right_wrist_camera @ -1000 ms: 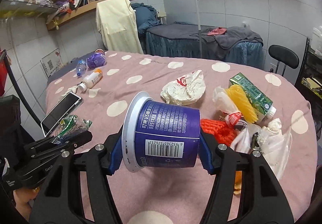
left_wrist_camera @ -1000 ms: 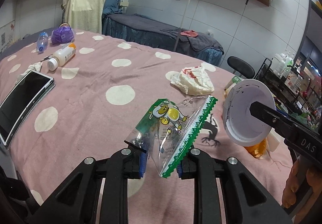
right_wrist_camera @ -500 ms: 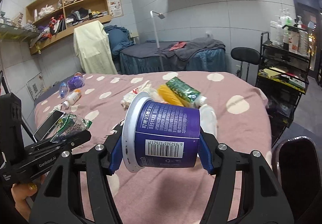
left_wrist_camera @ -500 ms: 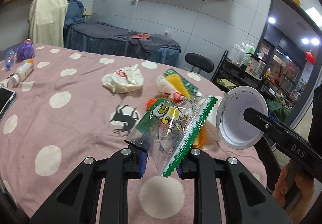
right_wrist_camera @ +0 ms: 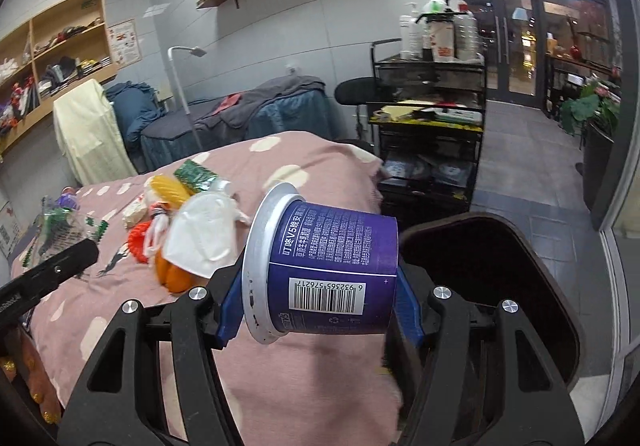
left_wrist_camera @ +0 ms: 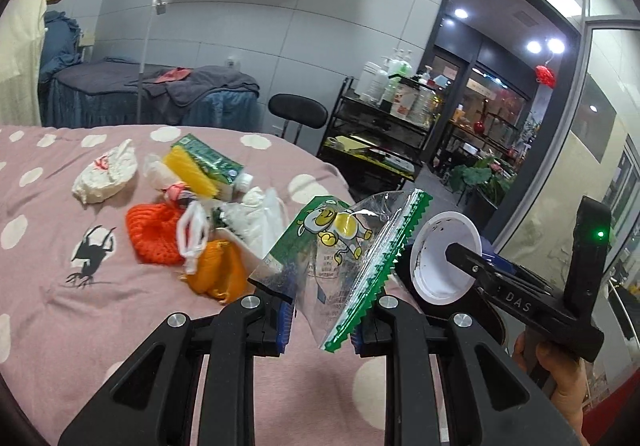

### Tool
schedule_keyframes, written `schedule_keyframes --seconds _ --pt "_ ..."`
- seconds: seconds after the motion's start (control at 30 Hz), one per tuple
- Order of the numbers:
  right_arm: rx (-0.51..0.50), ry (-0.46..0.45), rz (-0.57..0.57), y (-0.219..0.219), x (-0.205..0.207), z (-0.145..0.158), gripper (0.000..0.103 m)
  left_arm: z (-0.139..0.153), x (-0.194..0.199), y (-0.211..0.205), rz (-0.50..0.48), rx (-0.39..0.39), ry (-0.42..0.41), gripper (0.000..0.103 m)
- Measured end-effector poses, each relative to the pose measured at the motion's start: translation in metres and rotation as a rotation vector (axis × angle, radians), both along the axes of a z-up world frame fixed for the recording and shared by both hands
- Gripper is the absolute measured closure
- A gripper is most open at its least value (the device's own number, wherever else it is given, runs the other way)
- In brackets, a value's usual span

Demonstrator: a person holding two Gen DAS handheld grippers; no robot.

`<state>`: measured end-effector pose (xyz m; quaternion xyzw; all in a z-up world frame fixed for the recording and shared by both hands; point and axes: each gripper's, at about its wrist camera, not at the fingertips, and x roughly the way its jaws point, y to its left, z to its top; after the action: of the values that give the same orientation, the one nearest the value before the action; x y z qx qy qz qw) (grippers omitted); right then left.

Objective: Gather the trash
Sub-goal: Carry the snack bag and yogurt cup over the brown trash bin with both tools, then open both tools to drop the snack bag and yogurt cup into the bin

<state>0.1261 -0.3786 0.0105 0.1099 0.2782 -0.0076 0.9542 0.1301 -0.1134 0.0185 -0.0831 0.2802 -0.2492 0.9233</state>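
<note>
My left gripper is shut on a clear snack wrapper with green saw-tooth edges and a cartoon cow, held above the pink dotted bedspread. My right gripper is shut on a purple yoghurt cup lying sideways, its white inside showing in the left wrist view. Just beyond the cup, off the bed's edge, stands a black bin with an open dark mouth. More trash lies in a heap on the bed: a green carton, orange netting, white bags.
A black metal trolley with bottles stands beyond the bed, next to a black stool. A massage bed with grey covers lines the back wall. Glass doors lie at the right. A hand holds the right gripper's handle.
Both grippers have swung to the right across the bed, each keeping its hold. The trash heap, trolley and doorway have come into view, and the black bin now shows beside the cup.
</note>
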Motion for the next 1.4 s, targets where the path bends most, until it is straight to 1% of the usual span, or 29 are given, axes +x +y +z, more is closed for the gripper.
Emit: schedule_keyframes --seconds 0.1,0.23,0.37,0.47,0.57,0.7,0.9,0.93,0.97,1.0,1.03,1.07,1.17,1.3,1.4 --pt "-0.022 0.033 -0.087 -0.033 0.002 -0.013 0.041 -0.002 0.006 -0.027 -0.07 0.002 0.018 0.081" --pt "-0.007 0.092 -0.198 -0.076 0.002 -0.037 0.041 -0.006 0.012 -0.062 -0.143 0.012 0.032 0.081" --pt "-0.001 0.152 -0.268 -0.104 0.001 -0.056 0.041 -0.012 0.018 -0.093 -0.219 0.019 0.066 0.081" --pt "-0.023 0.209 -0.281 -0.114 0.008 -0.07 0.041 -0.017 0.023 -0.115 -0.263 0.037 0.093 0.081" --pt "-0.014 0.266 -0.285 -0.124 0.015 -0.086 0.041 -0.022 0.027 -0.132 -0.3 0.046 0.129 0.081" --pt "-0.025 0.332 -0.275 -0.123 0.021 -0.102 0.041 -0.03 0.03 -0.155 -0.334 0.073 0.163 0.081" --pt "-0.015 0.393 -0.25 -0.125 0.021 -0.114 0.041 -0.044 0.039 -0.18 -0.367 0.113 0.213 0.081" --pt "-0.011 0.401 -0.245 -0.125 0.021 -0.115 0.038 -0.047 0.04 -0.184 -0.372 0.117 0.225 0.081" --pt "-0.008 0.406 -0.243 -0.125 0.02 -0.115 0.031 -0.048 0.04 -0.185 -0.375 0.119 0.232 0.081" --pt "-0.007 0.393 -0.246 -0.124 0.016 -0.114 0.027 -0.05 0.041 -0.187 -0.379 0.122 0.239 0.081" --pt "-0.014 0.382 -0.248 -0.122 0.014 -0.113 0.021 -0.052 0.042 -0.191 -0.383 0.129 0.245 0.081" --pt "-0.028 0.374 -0.25 -0.119 0.013 -0.112 0.019 -0.053 0.043 -0.194 -0.388 0.138 0.25 0.081" --pt "-0.048 0.352 -0.268 -0.114 0.007 -0.107 0.019 -0.058 0.047 -0.202 -0.4 0.152 0.276 0.081" --pt "-0.039 0.328 -0.283 -0.111 -0.009 -0.102 0.019 -0.062 0.053 -0.213 -0.409 0.171 0.307 0.081" --pt "-0.029 0.302 -0.294 -0.11 -0.022 -0.095 0.018 -0.065 0.054 -0.224 -0.427 0.205 0.313 0.081"
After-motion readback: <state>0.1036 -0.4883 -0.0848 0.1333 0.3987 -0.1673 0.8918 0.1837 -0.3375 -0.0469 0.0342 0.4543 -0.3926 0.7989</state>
